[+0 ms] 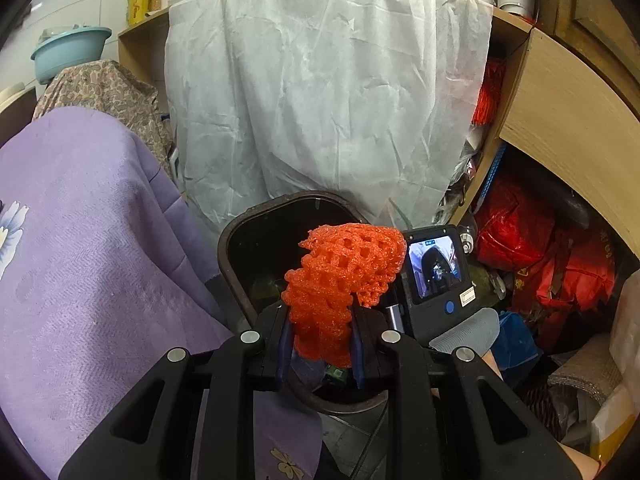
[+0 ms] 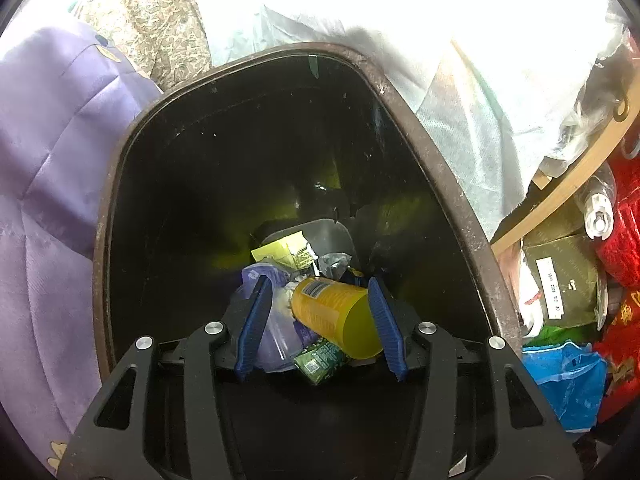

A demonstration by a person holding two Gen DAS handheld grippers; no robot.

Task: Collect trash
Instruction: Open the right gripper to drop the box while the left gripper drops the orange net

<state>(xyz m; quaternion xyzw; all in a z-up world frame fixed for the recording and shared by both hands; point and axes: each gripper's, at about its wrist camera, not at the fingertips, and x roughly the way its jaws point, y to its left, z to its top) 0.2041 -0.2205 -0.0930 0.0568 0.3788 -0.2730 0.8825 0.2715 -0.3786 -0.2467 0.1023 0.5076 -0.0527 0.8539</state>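
Note:
My left gripper (image 1: 320, 332) is shut on an orange foam fruit net (image 1: 344, 272) and holds it over the near rim of a dark trash bin (image 1: 228, 240). My right gripper (image 2: 320, 312) is open, held over the mouth of the same bin (image 2: 440, 168). Deep inside lie a yellow cup (image 2: 340, 316), a purple wrapper (image 2: 276, 336), a green packet (image 2: 320, 360) and a yellow box (image 2: 284, 250); the cup is seen between the jaws but lies below them. The right gripper's body and screen (image 1: 436, 268) show in the left wrist view, beside the net.
A purple floral cloth (image 1: 92, 260) covers furniture left of the bin. A white sheet (image 1: 320, 92) hangs behind it. To the right, a wooden shelf (image 1: 560, 120) is stuffed with red bags (image 1: 520, 232), a blue bag (image 2: 568, 380) and boxes.

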